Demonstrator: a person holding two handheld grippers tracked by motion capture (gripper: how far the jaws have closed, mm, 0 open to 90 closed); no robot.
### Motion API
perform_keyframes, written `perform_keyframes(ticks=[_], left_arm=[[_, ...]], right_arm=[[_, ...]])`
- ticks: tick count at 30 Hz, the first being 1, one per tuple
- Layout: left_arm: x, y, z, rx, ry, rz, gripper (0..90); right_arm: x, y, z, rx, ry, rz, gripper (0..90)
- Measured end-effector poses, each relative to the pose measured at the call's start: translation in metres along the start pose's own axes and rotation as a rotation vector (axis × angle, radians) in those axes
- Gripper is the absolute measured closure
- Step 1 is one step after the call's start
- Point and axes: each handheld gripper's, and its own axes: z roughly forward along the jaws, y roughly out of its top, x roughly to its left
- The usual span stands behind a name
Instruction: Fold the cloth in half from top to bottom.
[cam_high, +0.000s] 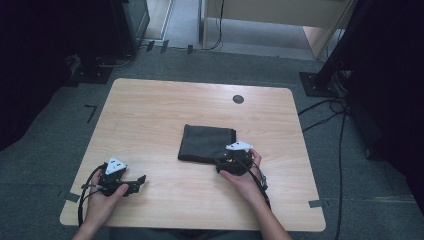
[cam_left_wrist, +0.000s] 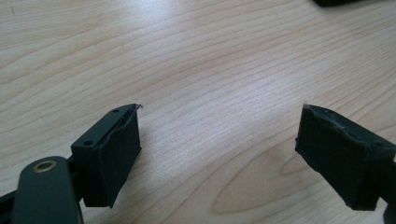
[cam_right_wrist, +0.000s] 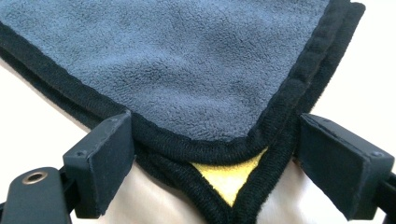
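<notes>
1. Left tongs (cam_high: 141, 180): held low over the table (cam_high: 165, 107) near its front left corner, jaws spread wide with bare wood between the pads (cam_left_wrist: 114, 156). They grip nothing and sit well apart from the cloth.

2. Right tongs (cam_right_wrist: 215, 163): also spread, with the near corner of the cloth (cam_right_wrist: 187, 79) lying between the two jaws. The pads (cam_right_wrist: 109, 161) flank the hem on either side but do not press it, so nothing is pinched yet.

3. Cloth, just ahead of the right tongs: a folded dark grey towel with a thick black stitched edge, lying flat around the middle of the table. In the high view (cam_high: 207, 143) it reads as a neat rectangle. At the corner the layers part and a yellow underside (cam_right_wrist: 229, 179) peeks through.

4. Handling, as I judge it: light, soft and floppy fleece, not fragile and not slippery. It will sag and drape once lifted, and the stacked layers may slide apart.

5. Where to grip: the black hem at this corner is the firmest part. Closing there should catch the top layer, or all layers if the jaws go lower; pinching only fuzz risks a slip.

6. Beyond the cloth: a dark round port (cam_high: 238, 99) near the far edge.
</notes>
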Motion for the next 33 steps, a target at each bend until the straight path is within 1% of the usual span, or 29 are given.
perform_keyframes(ticks=[1,3,4,5,6,7,8,10,12,13,15,16,17,18,19,20,23,24,26,28,29,31,33], left_arm=[[0.000,0.000,0.000,0.003,0.005,0.003,13.9],[0.000,-0.002,-0.001,0.013,0.035,0.025,13.9],[0.000,-0.002,-0.001,0.016,0.054,0.036,13.9],[0.001,-0.004,-0.002,0.022,0.066,0.050,13.9],[0.002,-0.005,-0.003,0.021,0.067,0.055,14.0],[0.003,-0.006,-0.004,0.020,0.067,0.058,13.9],[0.004,-0.008,-0.005,0.016,0.066,0.056,13.9],[0.005,-0.010,-0.006,0.003,0.078,0.048,13.8],[0.005,-0.012,-0.005,-0.009,0.089,0.040,12.9],[0.005,-0.012,-0.005,-0.009,0.092,0.038,12.1],[0.005,-0.011,-0.005,-0.008,0.094,0.032,10.8],[0.005,-0.011,-0.005,-0.004,0.097,0.032,10.7],[0.006,-0.011,-0.005,-0.005,0.104,0.024,10.8],[0.006,-0.011,-0.005,-0.009,0.115,0.009,10.9],[0.007,-0.012,-0.005,-0.011,0.123,-0.002,11.1],[0.008,-0.012,-0.006,-0.008,0.123,0.000,11.2],[0.008,-0.013,-0.006,-0.011,0.129,-0.006,11.1],[0.008,-0.013,-0.006,-0.011,0.129,-0.006,11.1],[0.008,-0.013,-0.006,-0.012,0.129,-0.006,11.1],[0.008,-0.013,-0.006,-0.012,0.129,-0.006,11.1],[0.008,-0.013,-0.006,-0.012,0.129,-0.006,11.1],[0.008,-0.013,-0.006,-0.012,0.129,-0.006,11.2],[0.008,-0.013,-0.006,-0.012,0.129,-0.006,11.1]], right_arm=[[-0.001,0.004,0.005,-0.002,0.005,-0.002,13.2],[-0.004,0.014,0.014,-0.011,0.019,-0.013,13.0],[-0.005,0.016,0.016,-0.011,0.021,-0.009,12.7],[-0.006,0.017,0.017,-0.008,0.027,-0.006,12.2],[-0.009,0.018,0.016,-0.013,0.042,0.005,11.4],[-0.012,0.016,0.013,-0.023,0.043,0.020,10.1],[-0.014,0.013,0.007,-0.043,0.030,0.029,10.1],[-0.020,0.003,-0.010,-0.065,-0.012,0.027,10.0],[-0.029,-0.010,-0.026,-0.075,-0.016,0.035,6.5],[-0.037,-0.021,-0.038,-0.075,-0.013,0.057,6.0],[-0.052,-0.040,-0.056,-0.068,-0.023,0.091,6.0],[-0.058,-0.049,-0.065,-0.061,-0.038,0.099,6.0],[-0.063,-0.059,-0.074,-0.062,-0.054,0.099,6.0],[-0.067,-0.065,-0.080,-0.060,-0.067,0.101,6.1],[-0.073,-0.076,-0.089,-0.058,-0.089,0.117,6.1],[-0.078,-0.084,-0.096,-0.054,-0.108,0.125,6.2],[-0.089,-0.103,-0.116,-0.056,-0.119,0.153,6.3],[-0.092,-0.109,-0.120,-0.051,-0.128,0.157,6.3],[-0.096,-0.119,-0.125,-0.036,-0.167,0.148,6.3],[-0.102,-0.129,-0.129,-0.019,-0.183,0.164,6.3],[-0.104,-0.132,-0.130,-0.015,-0.190,0.159,6.3],[-0.106,-0.134,-0.130,-0.012,-0.215,0.165,6.1],[-0.106,-0.134,-0.129,-0.024,-0.220,0.166,5.8]])
